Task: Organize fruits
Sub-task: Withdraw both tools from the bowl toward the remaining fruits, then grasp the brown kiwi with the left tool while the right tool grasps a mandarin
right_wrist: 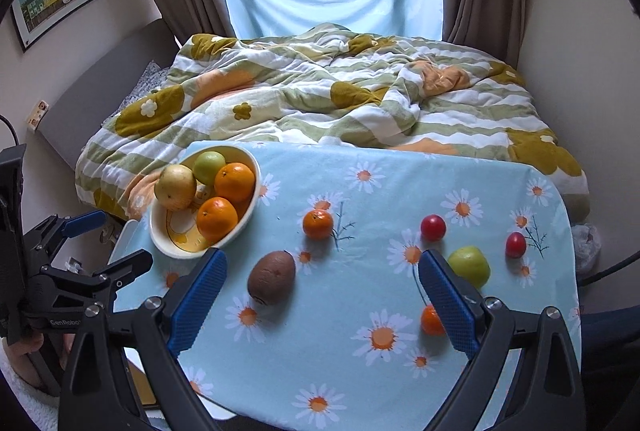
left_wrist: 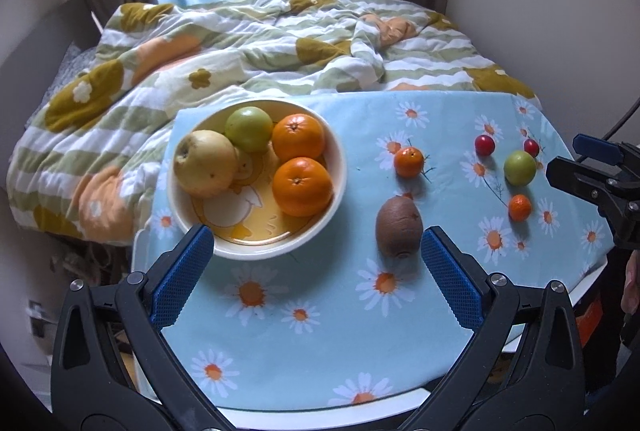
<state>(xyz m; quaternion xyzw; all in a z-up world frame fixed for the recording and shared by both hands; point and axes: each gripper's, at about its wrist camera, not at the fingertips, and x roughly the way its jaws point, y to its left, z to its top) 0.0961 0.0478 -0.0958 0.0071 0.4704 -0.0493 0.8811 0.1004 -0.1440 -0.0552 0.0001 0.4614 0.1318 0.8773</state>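
From the left wrist, the left gripper gaped wide and empty, a fuzzy brown kiwi lying right of the bowl holding two oranges, a pear and a green apple. From the right wrist, the right gripper also stood wide, holding nothing; the kiwi lay right of the bowl, a small tangerine, green apple and red fruits farther right.

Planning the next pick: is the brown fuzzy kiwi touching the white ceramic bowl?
Apart. The left wrist view shows bare daisy-print tablecloth between the kiwi and the bowl.

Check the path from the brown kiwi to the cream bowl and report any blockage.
Nothing visible blocks it. Only bare daisy tablecloth lies between the brown kiwi and the cream bowl; the small orange mandarin sits off to the side.
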